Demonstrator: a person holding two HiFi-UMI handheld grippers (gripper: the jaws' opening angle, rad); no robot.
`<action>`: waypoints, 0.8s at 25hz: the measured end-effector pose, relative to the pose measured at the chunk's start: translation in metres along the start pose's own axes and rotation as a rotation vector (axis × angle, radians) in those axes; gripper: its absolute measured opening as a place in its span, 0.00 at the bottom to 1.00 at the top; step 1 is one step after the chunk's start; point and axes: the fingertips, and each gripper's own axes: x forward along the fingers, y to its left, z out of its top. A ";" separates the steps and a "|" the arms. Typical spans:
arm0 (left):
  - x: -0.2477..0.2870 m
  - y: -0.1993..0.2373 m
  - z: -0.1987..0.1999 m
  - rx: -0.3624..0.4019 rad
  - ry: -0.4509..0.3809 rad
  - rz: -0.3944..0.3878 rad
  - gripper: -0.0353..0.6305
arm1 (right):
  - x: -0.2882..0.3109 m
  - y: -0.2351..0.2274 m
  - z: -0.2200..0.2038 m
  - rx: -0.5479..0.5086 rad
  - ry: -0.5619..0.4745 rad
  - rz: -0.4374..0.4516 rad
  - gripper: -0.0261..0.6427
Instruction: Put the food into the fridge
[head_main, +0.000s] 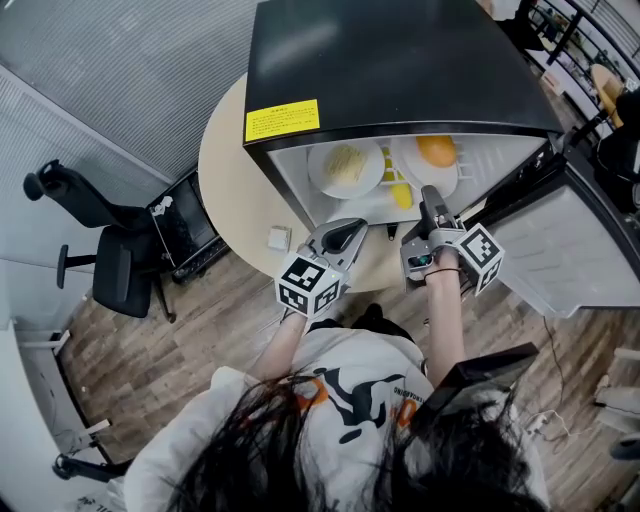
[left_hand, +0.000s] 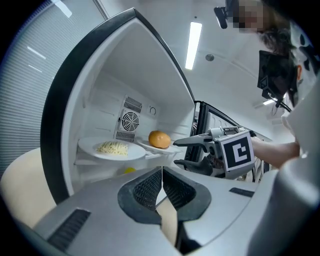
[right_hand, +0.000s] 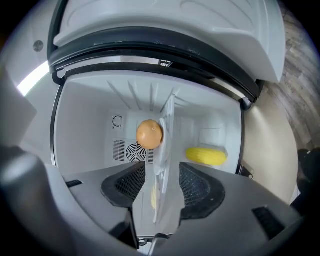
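Note:
The small black fridge (head_main: 400, 60) stands open on a round table. On its shelf lie a white plate of noodles (head_main: 345, 165) (left_hand: 112, 148) and a white plate (head_main: 425, 178) bearing an orange (head_main: 437, 150) (left_hand: 159, 139) (right_hand: 149, 133). A yellow corn cob (head_main: 400, 195) (right_hand: 206, 156) rests on the level below. My right gripper (head_main: 430, 200) (right_hand: 162, 187) reaches into the fridge, open, with the orange's plate rim (right_hand: 165, 150) between its jaws and a gap on each side. My left gripper (head_main: 345, 235) (left_hand: 162, 177) hangs just outside the fridge front, shut and empty.
The fridge door (head_main: 570, 250) hangs open at the right. The cream round table (head_main: 230, 170) juts out left of the fridge, with a small white object (head_main: 278, 238) near its edge. A black office chair (head_main: 110, 260) and a dark box (head_main: 185, 225) stand on the wooden floor at left.

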 end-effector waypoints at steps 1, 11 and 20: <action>-0.002 0.000 0.000 0.000 -0.002 0.002 0.07 | -0.002 -0.001 0.000 -0.026 -0.004 -0.006 0.34; -0.025 -0.006 0.000 0.007 -0.019 -0.006 0.07 | -0.029 -0.007 -0.023 -0.264 -0.003 -0.053 0.34; -0.062 -0.023 -0.002 0.031 -0.023 -0.039 0.07 | -0.058 0.019 -0.065 -0.581 0.017 0.001 0.33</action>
